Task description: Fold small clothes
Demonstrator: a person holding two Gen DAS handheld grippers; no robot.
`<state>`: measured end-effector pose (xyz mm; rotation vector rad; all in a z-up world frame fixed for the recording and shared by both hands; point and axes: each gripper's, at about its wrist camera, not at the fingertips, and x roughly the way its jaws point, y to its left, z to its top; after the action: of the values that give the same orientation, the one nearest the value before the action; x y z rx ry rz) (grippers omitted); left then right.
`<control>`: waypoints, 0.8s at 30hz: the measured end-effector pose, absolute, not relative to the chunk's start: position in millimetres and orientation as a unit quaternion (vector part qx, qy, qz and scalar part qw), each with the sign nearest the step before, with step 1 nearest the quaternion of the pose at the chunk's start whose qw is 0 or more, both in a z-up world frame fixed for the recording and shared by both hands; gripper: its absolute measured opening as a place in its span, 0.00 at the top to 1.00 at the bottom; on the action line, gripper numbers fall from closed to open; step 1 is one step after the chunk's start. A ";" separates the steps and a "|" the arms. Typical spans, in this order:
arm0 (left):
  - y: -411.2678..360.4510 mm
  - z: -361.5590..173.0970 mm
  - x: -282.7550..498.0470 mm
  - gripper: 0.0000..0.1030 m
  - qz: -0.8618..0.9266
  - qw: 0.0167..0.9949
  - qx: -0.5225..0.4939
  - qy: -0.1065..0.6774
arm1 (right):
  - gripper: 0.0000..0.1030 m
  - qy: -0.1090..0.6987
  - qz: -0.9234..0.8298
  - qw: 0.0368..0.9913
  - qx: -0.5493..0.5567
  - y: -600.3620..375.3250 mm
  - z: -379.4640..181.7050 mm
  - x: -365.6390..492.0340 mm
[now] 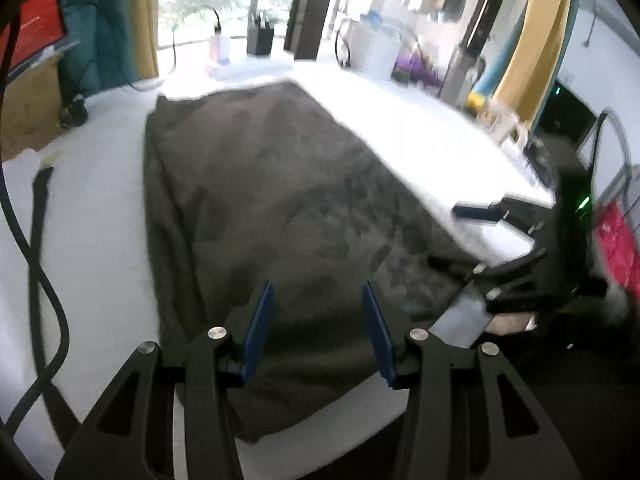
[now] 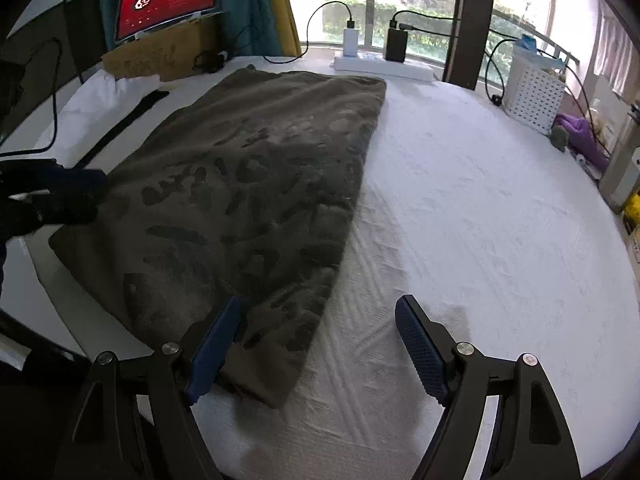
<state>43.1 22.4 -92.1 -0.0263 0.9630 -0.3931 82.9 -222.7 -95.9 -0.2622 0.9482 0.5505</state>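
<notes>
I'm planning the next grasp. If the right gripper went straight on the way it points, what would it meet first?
Probably the white bed cover just beside the grey-brown garment's right edge. The right gripper is open with nothing between; depth is unclear.

The flat olive-brown fleece garment (image 2: pixel 248 184) carries a darker brown pattern of irregular blotches and letter-like shapes. It lies on a white textured cloth-covered counter (image 2: pixel 480 220). The left claw (image 1: pixel 318 300) and right claw (image 2: pixel 320 312) each have black arms, silver pivot screws and dark blue ribbed pads (image 2: pixel 420 352). The tilted rectangular screen (image 2: pixel 168 0) shows red with white marks. The perforated plastic basket (image 2: pixel 534 96) is white. The crumpled soft cloth (image 2: pixel 580 136) is purple. The hanging curtain (image 2: pixel 244 8) is teal with a yellow edge.
</notes>
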 end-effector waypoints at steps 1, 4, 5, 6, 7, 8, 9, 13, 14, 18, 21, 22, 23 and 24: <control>21.8 -99.6 45.0 0.55 -0.182 0.862 -0.006 0.474 | 0.21 0.451 0.259 0.845 -0.122 -225.3 -95.9 83.4; 24.2 -99.8 41.0 0.55 -0.184 0.859 0.001 0.477 | 0.21 0.454 0.260 0.845 -0.109 -232.0 -94.1 85.2; 27.4 -98.4 41.1 0.55 -0.183 0.858 -0.006 0.480 | 0.21 0.455 0.261 0.845 -0.105 -233.4 -93.4 86.4; 32.9 -96.4 41.9 0.55 -0.179 0.859 -0.017 0.480 | 0.21 0.456 0.262 0.844 -0.102 -233.6 -92.3 87.8; 37.0 -95.5 42.6 0.55 -0.173 0.860 -0.022 0.480 | 0.21 0.455 0.263 0.845 -0.100 -234.3 -91.1 90.1; 41.4 -94.6 44.6 0.55 -0.164 0.861 -0.024 0.480 | 0.21 0.453 0.262 0.847 -0.098 -234.1 -89.4 93.1; 45.5 -93.5 46.4 0.55 -0.157 0.863 -0.025 0.479 | 0.21 0.450 0.261 0.848 -0.097 -233.6 -87.4 97.1; 58.8 -89.5 58.5 0.55 -0.132 0.869 -0.033 0.476 | 0.21 0.441 0.257 0.855 -0.090 -228.9 -81.1 117.9; 61.5 -88.4 63.0 0.55 -0.128 0.871 -0.035 0.473 | 0.21 0.439 0.256 0.857 -0.090 -226.6 -80.0 124.0; 69.1 -78.6 80.6 0.55 -0.112 0.880 -0.044 0.459 | 0.21 0.427 0.254 0.863 -0.091 -215.8 -76.5 152.1; 71.1 -72.9 95.3 0.55 -0.110 0.887 -0.044 0.446 | 0.21 0.426 0.253 0.864 -0.092 -206.1 -76.6 171.9; 71.0 -73.5 101.4 0.55 -0.105 0.889 -0.039 0.445 | 0.21 0.427 0.255 0.863 -0.090 -203.2 -76.6 177.5; 71.6 -75.2 107.3 0.55 -0.103 0.889 -0.036 0.445 | 0.21 0.427 0.258 0.862 -0.090 -199.8 -77.0 182.5; 72.7 -77.8 113.5 0.55 -0.102 0.888 -0.038 0.447 | 0.21 0.428 0.260 0.861 -0.092 -196.4 -77.9 186.7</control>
<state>113.5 72.7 -77.8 -0.0799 0.9294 -0.2128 186.7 -196.4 -77.9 -0.1932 0.8980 0.5451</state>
